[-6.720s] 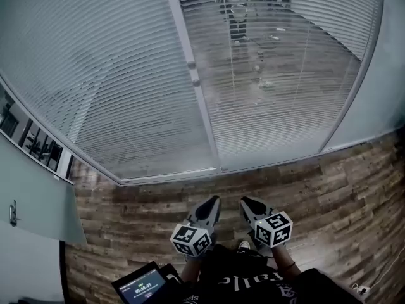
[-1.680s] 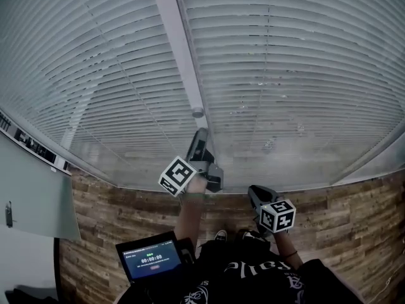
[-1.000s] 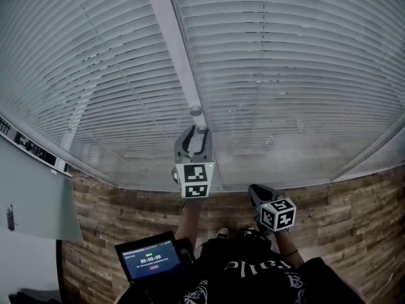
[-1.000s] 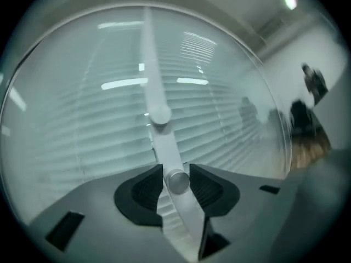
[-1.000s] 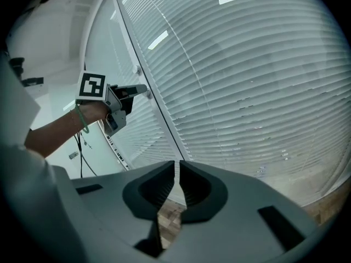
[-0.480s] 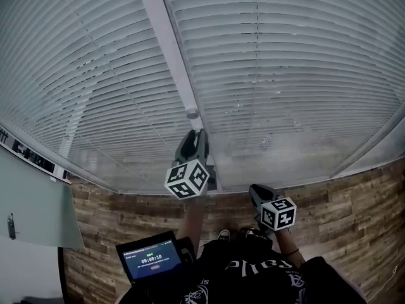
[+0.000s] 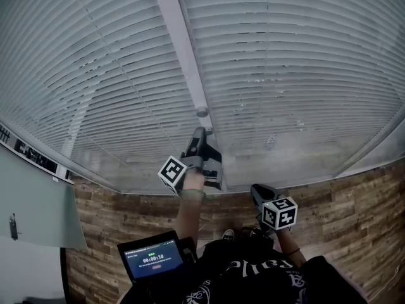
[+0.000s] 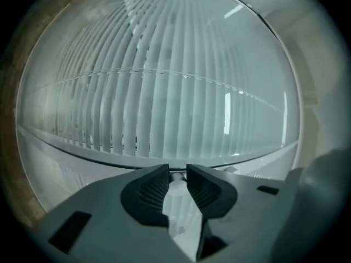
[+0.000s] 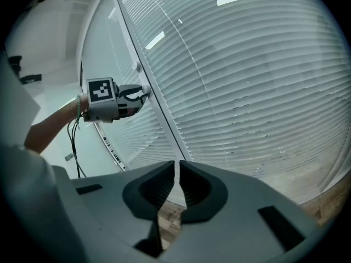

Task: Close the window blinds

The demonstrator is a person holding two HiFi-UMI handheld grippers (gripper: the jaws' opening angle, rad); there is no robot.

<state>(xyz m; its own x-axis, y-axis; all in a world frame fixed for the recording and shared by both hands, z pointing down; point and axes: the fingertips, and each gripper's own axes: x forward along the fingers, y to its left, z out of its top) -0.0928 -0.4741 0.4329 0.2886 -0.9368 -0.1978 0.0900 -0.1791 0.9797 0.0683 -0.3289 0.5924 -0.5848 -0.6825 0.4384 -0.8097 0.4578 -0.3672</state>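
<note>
The window blinds (image 7: 285, 62) hang behind glass on both sides of a pale upright post (image 7: 180, 43), their slats tilted nearly flat. Two small round knobs sit on the post. My left gripper (image 7: 202, 132) is raised to the lower knob (image 8: 176, 176), below the upper knob (image 7: 202, 112). Its jaws have just been closing, and the pads now press on the knob from both sides. The right gripper view shows the same grip (image 9: 143, 92). My right gripper (image 7: 256, 189) hangs low near my body, shut and empty (image 9: 176, 166).
A small screen (image 7: 152, 258) glows at my lower left. Wood flooring (image 7: 354, 195) runs along the foot of the window. A grey wall panel (image 7: 31, 201) stands at the left, and cables (image 9: 74, 147) hang from my left arm.
My left gripper has rolled on the spot, so its marker cube swung from underneath round to the left. Its jaws have narrowed onto the knob. The right gripper has stayed put.
</note>
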